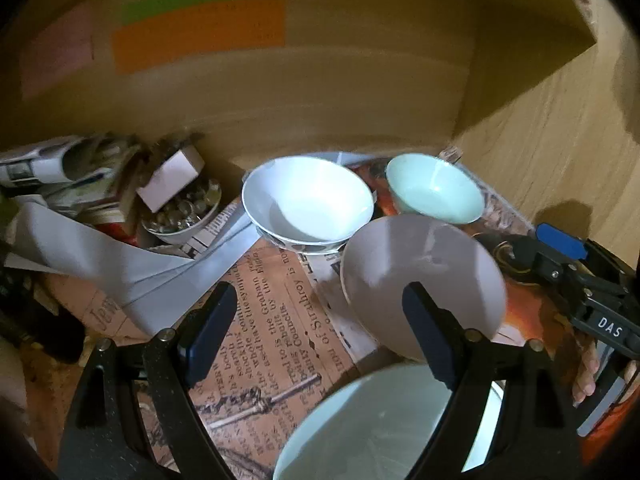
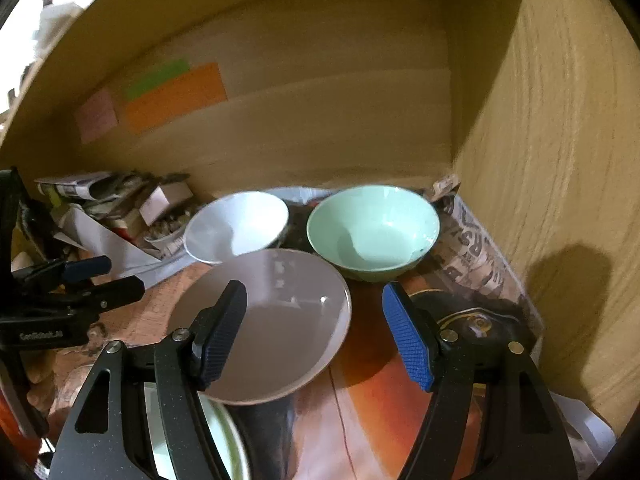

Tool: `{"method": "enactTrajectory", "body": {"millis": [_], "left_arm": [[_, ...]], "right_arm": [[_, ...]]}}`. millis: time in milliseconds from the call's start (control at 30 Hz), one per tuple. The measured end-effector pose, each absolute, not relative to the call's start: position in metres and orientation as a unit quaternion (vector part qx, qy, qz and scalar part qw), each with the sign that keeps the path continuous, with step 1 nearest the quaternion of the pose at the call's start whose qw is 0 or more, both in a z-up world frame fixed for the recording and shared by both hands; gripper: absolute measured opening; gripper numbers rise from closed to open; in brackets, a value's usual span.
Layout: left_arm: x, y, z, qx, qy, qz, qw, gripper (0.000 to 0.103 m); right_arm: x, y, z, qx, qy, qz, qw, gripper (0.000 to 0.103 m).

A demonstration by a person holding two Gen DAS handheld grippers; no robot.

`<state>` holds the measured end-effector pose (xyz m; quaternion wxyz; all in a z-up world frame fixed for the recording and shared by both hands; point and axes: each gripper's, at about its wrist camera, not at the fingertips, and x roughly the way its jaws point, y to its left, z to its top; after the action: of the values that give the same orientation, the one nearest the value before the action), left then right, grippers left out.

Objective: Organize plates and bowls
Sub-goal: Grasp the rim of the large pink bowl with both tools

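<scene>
Left gripper (image 1: 324,332) jaws wide open, nothing between them; a pale green bowl (image 1: 372,428) sits just under it at the near edge. Right gripper (image 2: 316,332) jaws open too, empty, hanging over the grey bowl's (image 2: 276,328) right rim without touching. Grey bowl rests on the newspaper-lined shelf (image 2: 372,400). Behind it, white bowl (image 2: 236,226) left and mint green bowl (image 2: 374,230) right, near each other at the wooden back wall (image 2: 320,128). Clutter of papers and a marble-filled bowl (image 1: 182,212) far left.
</scene>
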<state>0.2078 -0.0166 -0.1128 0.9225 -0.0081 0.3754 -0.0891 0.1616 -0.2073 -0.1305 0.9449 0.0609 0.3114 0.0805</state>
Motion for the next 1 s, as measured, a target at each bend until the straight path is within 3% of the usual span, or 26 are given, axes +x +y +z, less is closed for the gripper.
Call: {"method": "enactTrajectory", "body": {"millis": [267, 567, 833, 933, 1000], "left_arm": [[0.240, -0.022, -0.138, -0.001, 0.415, -0.094, 0.905, 0.085], [0.264, -0.030, -0.162, -0.003, 0.459, -0.109, 0.882, 0.060], [0.272, -0.036, -0.171, -0.005, 0.476, -0.137, 0.869, 0.041], [0.273, -0.040, -0.170, -0.004, 0.476, -0.150, 0.866, 0.034], [0.274, -0.044, -0.171, -0.002, 0.477, -0.161, 0.864, 0.024]], "right_arm": [[0.187, -0.210, -0.154, 0.064, 0.345, 0.078, 0.933, 0.067], [0.202, -0.211, -0.177, 0.075, 0.383, 0.090, 0.916, 0.066], [0.208, -0.212, -0.188, 0.093, 0.407, 0.105, 0.903, 0.031], [0.209, -0.211, -0.189, 0.104, 0.408, 0.119, 0.899, 0.022], [0.209, -0.209, -0.189, 0.104, 0.408, 0.119, 0.899, 0.022]]}}
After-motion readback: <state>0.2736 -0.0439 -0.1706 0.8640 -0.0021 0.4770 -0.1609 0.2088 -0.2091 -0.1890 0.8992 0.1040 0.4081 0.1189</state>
